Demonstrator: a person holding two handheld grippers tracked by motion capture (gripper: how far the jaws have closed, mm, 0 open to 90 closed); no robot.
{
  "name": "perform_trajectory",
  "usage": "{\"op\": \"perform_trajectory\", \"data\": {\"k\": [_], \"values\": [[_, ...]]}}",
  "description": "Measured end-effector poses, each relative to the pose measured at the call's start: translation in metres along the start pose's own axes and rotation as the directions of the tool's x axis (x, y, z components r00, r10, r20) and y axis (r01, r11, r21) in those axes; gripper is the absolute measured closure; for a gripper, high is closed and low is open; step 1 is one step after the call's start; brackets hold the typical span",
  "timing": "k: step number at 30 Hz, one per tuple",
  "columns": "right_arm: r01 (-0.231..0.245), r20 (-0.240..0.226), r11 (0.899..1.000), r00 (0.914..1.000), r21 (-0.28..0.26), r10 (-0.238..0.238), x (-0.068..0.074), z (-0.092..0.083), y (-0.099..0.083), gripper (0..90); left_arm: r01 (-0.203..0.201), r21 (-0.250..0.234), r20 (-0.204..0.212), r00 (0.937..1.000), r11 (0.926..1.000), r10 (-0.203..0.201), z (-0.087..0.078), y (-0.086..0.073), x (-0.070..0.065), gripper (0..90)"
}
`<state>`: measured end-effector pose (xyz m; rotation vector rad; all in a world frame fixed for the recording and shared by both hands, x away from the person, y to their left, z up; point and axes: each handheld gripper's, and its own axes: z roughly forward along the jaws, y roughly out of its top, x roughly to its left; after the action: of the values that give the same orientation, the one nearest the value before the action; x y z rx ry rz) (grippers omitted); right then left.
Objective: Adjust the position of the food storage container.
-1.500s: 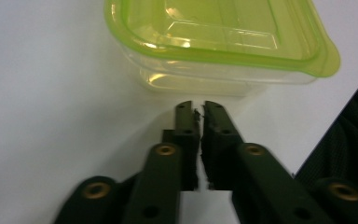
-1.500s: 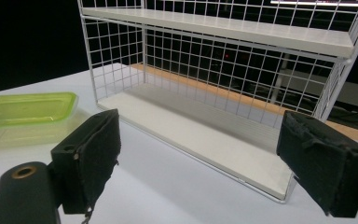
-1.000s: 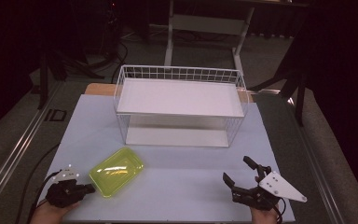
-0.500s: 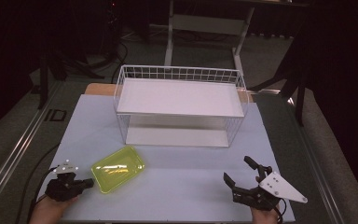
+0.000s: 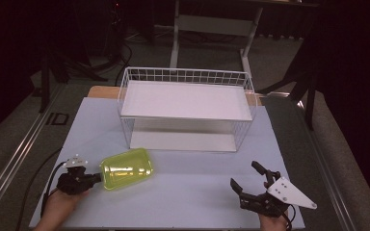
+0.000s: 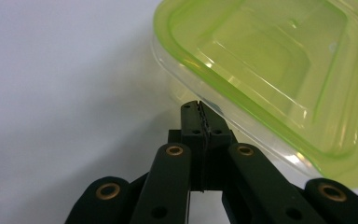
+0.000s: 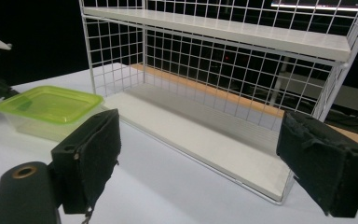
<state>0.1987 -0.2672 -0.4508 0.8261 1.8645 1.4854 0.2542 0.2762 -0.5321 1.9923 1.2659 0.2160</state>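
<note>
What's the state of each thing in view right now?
Left gripper: jaws closed together, tip against the container's side, nothing visibly between them.
Right gripper: jaws wide open, empty.
Container: green lid on, closed, resting on the table.
Wire shelf rack: upright, both shelves bare.
Table: holds the rack and the container.

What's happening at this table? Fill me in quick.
A person works at a table with a tool in each hand. The left tool is shut, its tip right at the near edge of a lidded yellow-green container lying on the table; whether it pinches the rim is hard to tell. The right tool sits open, apart from everything. A white wire shelf rack stands behind, both shelves bare.
</note>
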Motion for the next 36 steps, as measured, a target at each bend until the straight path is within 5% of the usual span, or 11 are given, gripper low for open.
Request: {"op": "perform_trajectory", "data": {"k": [6,15,29,36], "values": [[-0.008,0.005,1.000,1.0000,-0.001,0.008,-0.002,-0.001,0.000,13.8,-0.012,0.011,-0.024,0.9996,0.9999,0.012,0.007,0.008,0.004,90.0],[0.001,0.005,1.000,1.0000,0.005,-0.001,0.000,-0.001,-0.001,14.1,0.009,-0.005,0.012,0.9999,0.9999,-0.009,-0.009,0.001,0.001,90.0],[-0.004,-0.005,1.000,1.0000,0.001,0.004,-0.002,-0.003,-0.001,14.1,0.012,0.013,0.050,0.9987,0.9998,-0.012,0.023,0.026,0.001,90.0],[-0.002,-0.004,1.000,1.0000,-0.004,0.002,-0.002,-0.004,-0.001,14.1,-0.036,0.035,0.070,0.9970,0.9987,0.034,0.042,0.036,-0.012,90.0]]}}
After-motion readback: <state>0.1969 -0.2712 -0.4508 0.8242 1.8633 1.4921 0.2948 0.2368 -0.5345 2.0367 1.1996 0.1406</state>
